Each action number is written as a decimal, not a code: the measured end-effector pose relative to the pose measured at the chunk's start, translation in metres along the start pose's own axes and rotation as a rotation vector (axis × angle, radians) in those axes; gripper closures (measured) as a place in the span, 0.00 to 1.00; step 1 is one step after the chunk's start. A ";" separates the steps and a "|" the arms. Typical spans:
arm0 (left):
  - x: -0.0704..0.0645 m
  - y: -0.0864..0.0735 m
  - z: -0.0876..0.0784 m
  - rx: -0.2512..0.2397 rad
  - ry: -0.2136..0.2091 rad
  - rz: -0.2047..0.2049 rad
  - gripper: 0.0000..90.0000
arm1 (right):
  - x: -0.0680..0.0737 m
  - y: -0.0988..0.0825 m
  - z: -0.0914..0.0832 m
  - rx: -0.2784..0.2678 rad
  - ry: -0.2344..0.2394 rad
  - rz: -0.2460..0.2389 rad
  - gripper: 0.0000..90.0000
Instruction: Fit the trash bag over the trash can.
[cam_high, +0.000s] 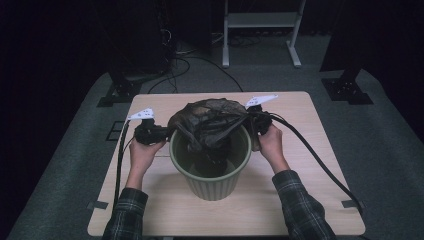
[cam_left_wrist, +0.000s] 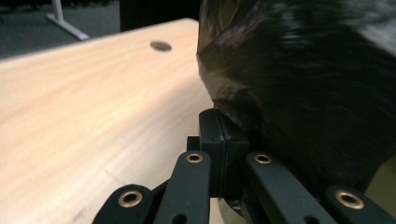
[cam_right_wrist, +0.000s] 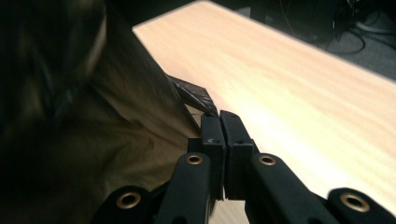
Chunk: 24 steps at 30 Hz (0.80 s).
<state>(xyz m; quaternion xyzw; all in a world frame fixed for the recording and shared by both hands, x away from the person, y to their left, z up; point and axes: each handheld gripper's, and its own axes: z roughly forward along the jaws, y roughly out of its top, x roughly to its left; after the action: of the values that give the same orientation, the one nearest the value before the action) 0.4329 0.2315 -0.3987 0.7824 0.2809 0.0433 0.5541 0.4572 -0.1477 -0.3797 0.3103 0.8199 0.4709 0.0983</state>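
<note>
Bag: a dark, thin, glossy plastic bag (cam_high: 210, 125), crinkled and brownish where the light catches it, at the middle of the high view; it is stretched between the two grippers over the mouth of the bin, its lower part hanging down inside.
Bin: a round, olive-green bin (cam_high: 212, 172) with ribbed, tapering walls and a rolled rim, at the lower middle of the high view, standing on the table.
Left gripper: the left gripper (cam_high: 165, 131) sits left of the bin rim in the high view; in the left gripper view its black jaws (cam_left_wrist: 223, 140) are closed tight on the bag's edge (cam_left_wrist: 299, 84), which covers the right half of that frame, blurred.
Right gripper: the right gripper (cam_high: 254, 120) sits right of the rim; in the right gripper view its jaws (cam_right_wrist: 220, 135) are pressed together on a pleated corner of the bag (cam_right_wrist: 194, 93), with loose film across the left half.
Hands: each hand grasps its gripper, with plaid sleeves at the bottom of the high view.
Table: pale wood-grain top (cam_high: 295, 165) with rounded corners; the left gripper view shows a round dark hole (cam_left_wrist: 161, 45) in it at upper centre.
Cables: thick black cables (cam_high: 320, 160) trail from the grippers.
Writing: none can be read.
</note>
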 end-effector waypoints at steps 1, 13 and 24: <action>0.000 -0.003 0.001 0.007 0.000 -0.006 1.00 | 0.000 -0.003 0.001 0.006 0.002 0.003 0.98; 0.000 -0.023 0.004 0.029 0.003 -0.029 0.99 | -0.002 -0.031 0.011 0.041 0.004 0.027 0.84; -0.006 -0.010 -0.024 -0.060 0.004 -0.049 0.61 | -0.020 -0.018 -0.050 -0.058 -0.123 0.041 0.50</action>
<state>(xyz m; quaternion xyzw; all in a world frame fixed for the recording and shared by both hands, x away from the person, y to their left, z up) 0.4144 0.2512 -0.3970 0.7584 0.2994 0.0396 0.5776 0.4432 -0.2019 -0.3707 0.3522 0.7918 0.4766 0.1479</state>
